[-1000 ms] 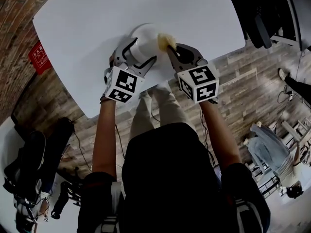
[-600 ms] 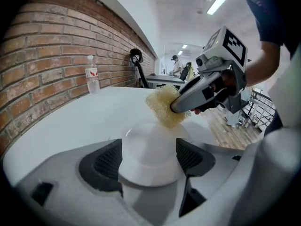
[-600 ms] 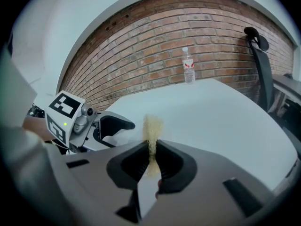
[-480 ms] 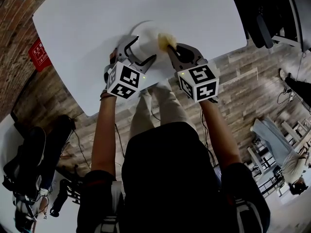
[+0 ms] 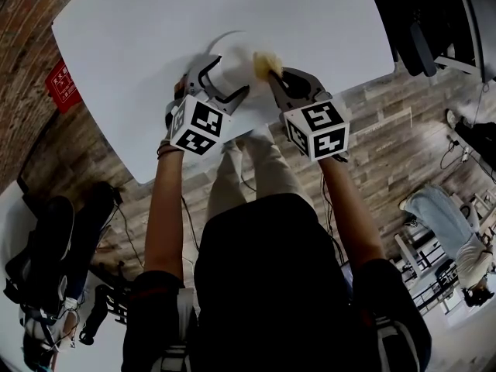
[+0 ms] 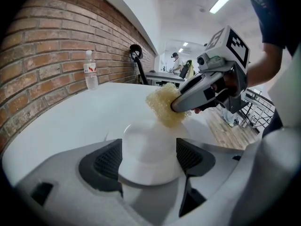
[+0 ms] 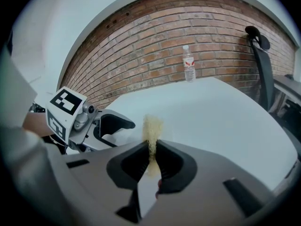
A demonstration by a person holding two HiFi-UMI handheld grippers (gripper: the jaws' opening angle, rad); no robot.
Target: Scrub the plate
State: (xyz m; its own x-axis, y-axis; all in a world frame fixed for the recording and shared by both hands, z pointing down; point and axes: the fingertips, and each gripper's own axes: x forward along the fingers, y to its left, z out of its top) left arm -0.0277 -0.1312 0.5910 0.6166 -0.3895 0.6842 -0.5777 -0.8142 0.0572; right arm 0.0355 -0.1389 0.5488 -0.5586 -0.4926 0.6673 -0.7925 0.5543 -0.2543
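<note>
A white plate (image 5: 231,62) is held just above the white table (image 5: 139,29), near its front edge. My left gripper (image 5: 222,80) is shut on the plate; in the left gripper view the plate (image 6: 149,147) fills the gap between both pads. My right gripper (image 5: 271,74) is shut on a yellow sponge (image 5: 264,63), which touches the plate's right rim. From the left gripper view the sponge (image 6: 163,107) rests on the plate's far edge, under the right gripper (image 6: 181,105). In the right gripper view the sponge (image 7: 152,128) sticks out thin between the jaws of the right gripper (image 7: 151,158).
A water bottle (image 6: 91,69) (image 7: 189,64) stands at the table's far side by the brick wall. A black chair (image 7: 261,65) is behind the table. Dark bags (image 5: 54,246) lie on the wooden floor to my left. A red sign (image 5: 62,87) sits beside the table's left edge.
My left gripper has crept slightly away from me with the plate. The right gripper and sponge have barely shifted against the plate's rim.
</note>
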